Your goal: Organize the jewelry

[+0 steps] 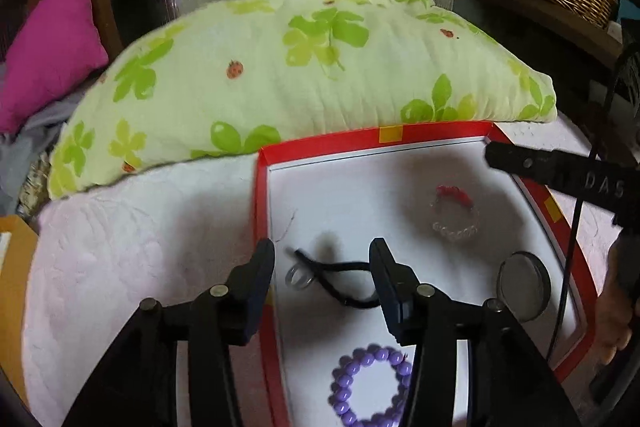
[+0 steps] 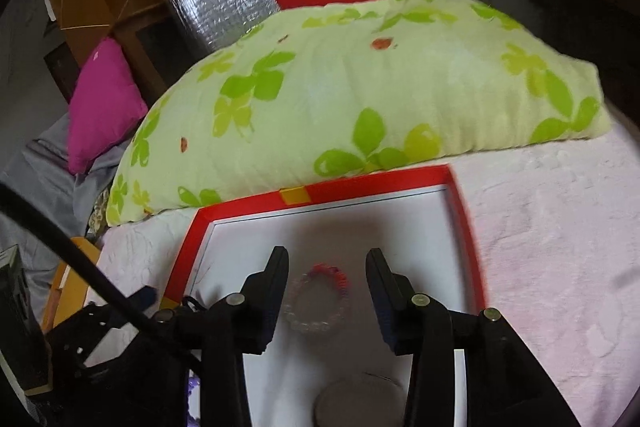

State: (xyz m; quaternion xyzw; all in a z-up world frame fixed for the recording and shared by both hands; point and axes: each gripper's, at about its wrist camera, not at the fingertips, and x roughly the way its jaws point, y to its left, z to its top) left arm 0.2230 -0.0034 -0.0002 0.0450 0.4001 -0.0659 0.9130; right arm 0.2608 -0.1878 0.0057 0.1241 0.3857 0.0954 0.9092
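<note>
Purple round-bead bracelet lies nearest, inside the red-rimmed white cardboard tray on the bed. Left claw stands part-open over a black cord with clear ring, gripping nothing. Right claw stands part-open, empty, above the clear-and-red beaded bracelet. Risk: the glossy beads may slip from the pads, and the thin cord may snag.
</note>
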